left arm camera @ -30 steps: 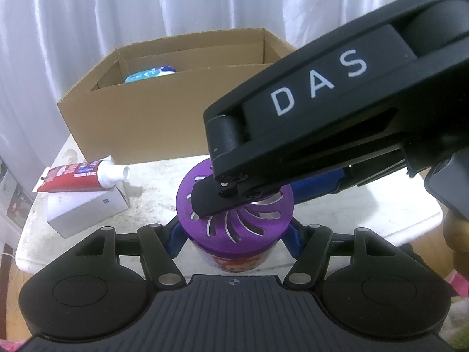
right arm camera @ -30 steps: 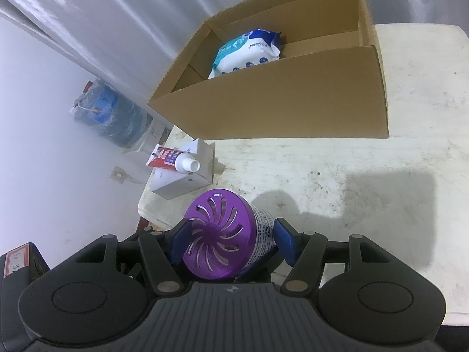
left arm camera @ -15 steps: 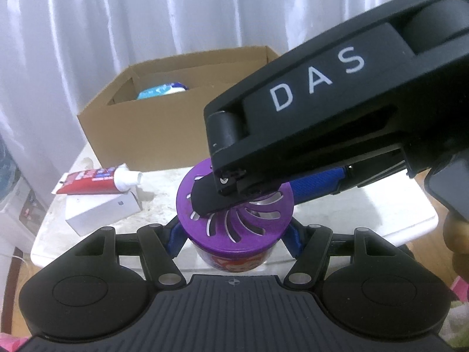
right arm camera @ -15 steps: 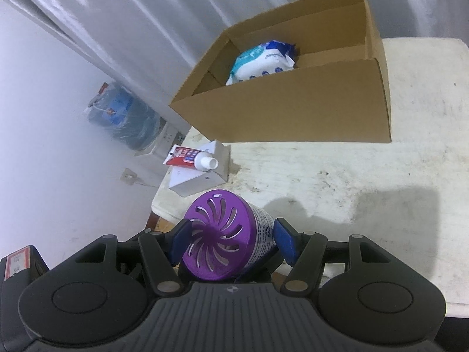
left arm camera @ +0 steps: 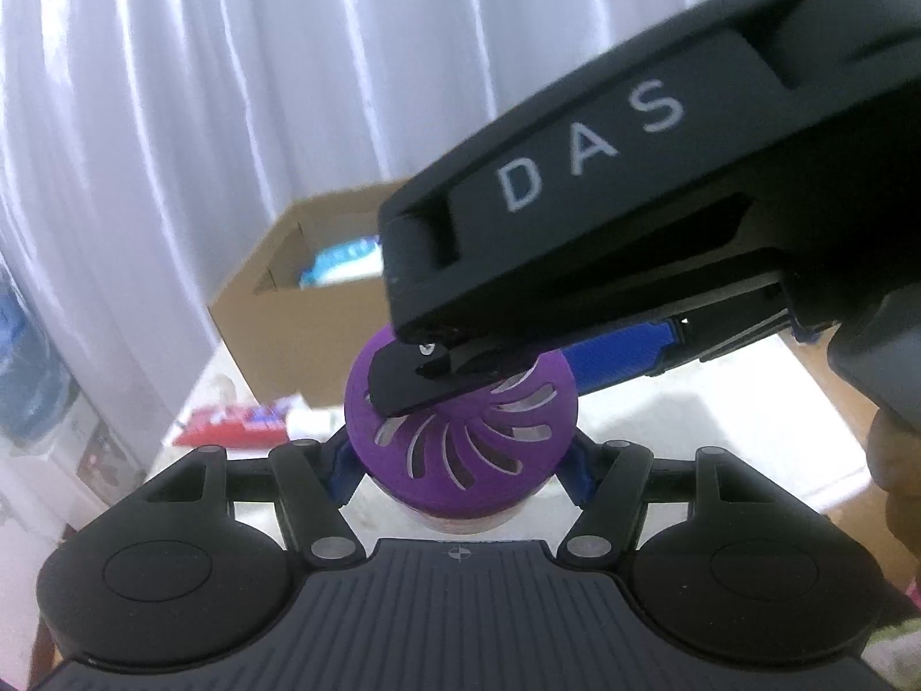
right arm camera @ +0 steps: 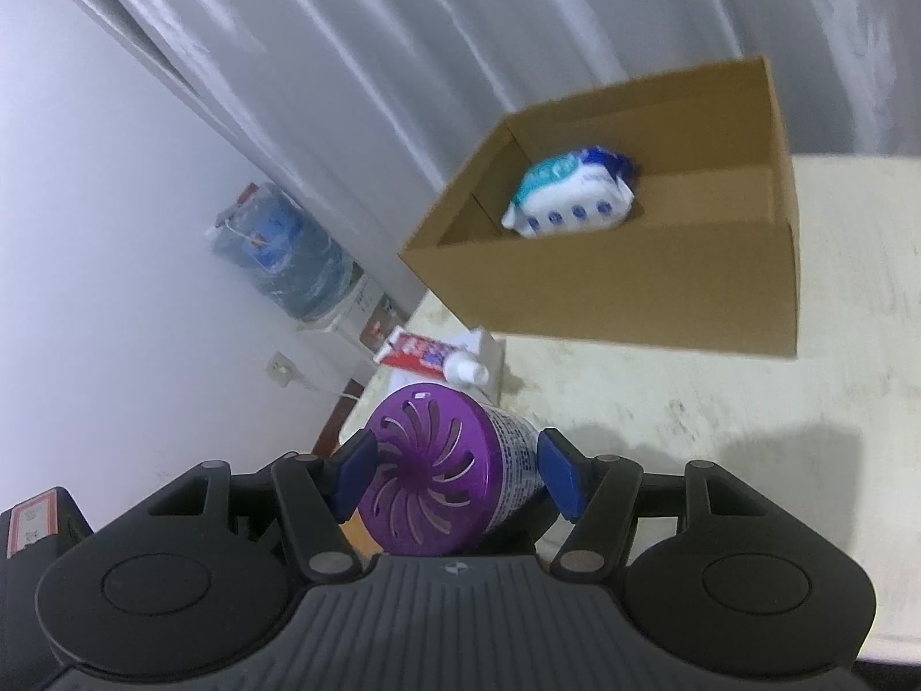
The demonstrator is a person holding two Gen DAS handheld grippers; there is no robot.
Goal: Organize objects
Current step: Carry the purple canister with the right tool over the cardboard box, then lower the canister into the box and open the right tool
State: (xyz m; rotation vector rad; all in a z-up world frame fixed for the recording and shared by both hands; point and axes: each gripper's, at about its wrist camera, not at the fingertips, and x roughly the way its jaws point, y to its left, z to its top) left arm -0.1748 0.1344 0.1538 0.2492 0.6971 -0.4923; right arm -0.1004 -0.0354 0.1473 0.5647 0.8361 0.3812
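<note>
A jar with a slotted purple lid [right arm camera: 423, 478] and a printed label is held tilted above the table's near left corner. My right gripper [right arm camera: 457, 478] is shut on it, blue pads [right arm camera: 561, 481] pressing its sides. In the left wrist view the same purple lid [left arm camera: 478, 449] sits between the pads of my left gripper [left arm camera: 460, 469], which is also shut on it. The right gripper's black housing [left arm camera: 633, 201] crosses from the upper right, one finger lying over the lid. The jar's lower body is hidden.
An open cardboard box [right arm camera: 633, 293] stands at the back of the white table [right arm camera: 719, 403], with a blue-and-white wipes pack [right arm camera: 570, 196] inside. A red toothpaste tube [right arm camera: 429, 357] lies on a small white box [right arm camera: 486, 342] at the left edge. A water bottle [right arm camera: 288, 253] stands beyond.
Both grippers have risen together with the jar and tipped upward. The table, box and toothpaste have slid lower and farther off in both views. Both grips are unchanged.
</note>
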